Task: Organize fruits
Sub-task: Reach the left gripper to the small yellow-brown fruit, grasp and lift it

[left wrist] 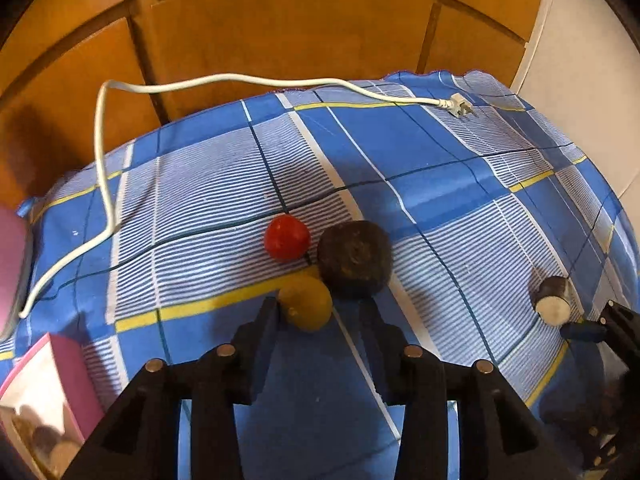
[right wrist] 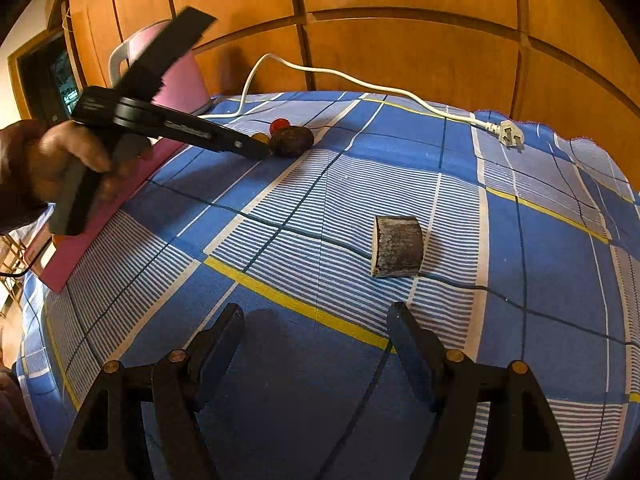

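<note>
Partly hidden by the wide left gripper (left wrist: pixel 320 308) — yellow fruit (left wrist: pixel 306 307); right gripper (right wrist: pixel 316 312) wide, empty.

Bare cloth (right wrist: pixel 280 200) between fruit cluster and cut piece (right wrist: pixel 397 247); white cable (left wrist: pixel 240 79) along far edge

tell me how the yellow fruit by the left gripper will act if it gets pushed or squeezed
The yellow fruit looks round and smooth, so a nudge would probably roll it, likely into the dark fruit just behind it. Its skin looks glossy, so it may slip between the fingers of the open left gripper unless squeezed centrally. It seems small and probably light.
</note>
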A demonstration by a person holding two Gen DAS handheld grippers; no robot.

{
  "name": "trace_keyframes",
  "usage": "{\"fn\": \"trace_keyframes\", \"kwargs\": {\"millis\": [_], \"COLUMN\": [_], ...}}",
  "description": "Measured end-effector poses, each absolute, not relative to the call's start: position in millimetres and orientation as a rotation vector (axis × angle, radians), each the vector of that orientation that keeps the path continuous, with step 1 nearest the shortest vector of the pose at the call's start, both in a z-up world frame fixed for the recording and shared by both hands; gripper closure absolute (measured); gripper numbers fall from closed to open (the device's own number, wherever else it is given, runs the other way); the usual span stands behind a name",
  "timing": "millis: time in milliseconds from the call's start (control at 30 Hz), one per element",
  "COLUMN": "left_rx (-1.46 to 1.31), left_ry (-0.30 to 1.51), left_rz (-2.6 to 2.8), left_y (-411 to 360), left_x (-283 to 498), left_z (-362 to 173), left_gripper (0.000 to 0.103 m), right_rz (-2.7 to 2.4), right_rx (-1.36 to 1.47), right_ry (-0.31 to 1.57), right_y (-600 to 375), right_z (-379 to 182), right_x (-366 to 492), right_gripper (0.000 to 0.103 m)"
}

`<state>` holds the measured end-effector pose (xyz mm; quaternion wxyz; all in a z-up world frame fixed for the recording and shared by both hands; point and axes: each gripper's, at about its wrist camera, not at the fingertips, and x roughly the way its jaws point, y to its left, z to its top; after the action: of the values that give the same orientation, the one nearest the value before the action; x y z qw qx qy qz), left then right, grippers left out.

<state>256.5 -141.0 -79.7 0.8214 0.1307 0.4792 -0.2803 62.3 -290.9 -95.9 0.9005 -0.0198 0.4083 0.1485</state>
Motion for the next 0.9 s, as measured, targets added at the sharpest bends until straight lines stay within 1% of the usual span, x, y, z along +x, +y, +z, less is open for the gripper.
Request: {"fn": "trace_keyframes", "kwargs": {"millis": [67,133,400,600,800,900], "left_rx": [0.275,0.283,0.272,0.227,0.260,0.258], "left_ry": [1.009,1.003,1.000,1.029,0.953,0.939], "left_rz": [-0.612,-0.633,-0.584,-0.576,-0.611,-0.599], "left_y": [-142,-145,-140,-125,-113,-103], "left_x": [258,257,226,156,78,55], "left_z": [-79,-79,-75,-71,-66,-72], "left_gripper": [0.064,0.078,0.078,0.078,0.078,0.078], "right_rz": [0.309,0.310,0.306,0.304,0.299,0.290], "right_rx": [-0.037,-0.033,-0.035,-0.038,-0.049,-0.067], "right_ry": [0.844,0.844,0.846,0.847,0.851,0.853], "right_y": [-291,-291,-290,-289,-289,-286], "right_z": [-96,-96,-97,-97,-97,-98], "right_x": [62,62,62,62,63,62], "right_gripper": [0.028,0.027,0.027,0.027,0.027,0.027]}}
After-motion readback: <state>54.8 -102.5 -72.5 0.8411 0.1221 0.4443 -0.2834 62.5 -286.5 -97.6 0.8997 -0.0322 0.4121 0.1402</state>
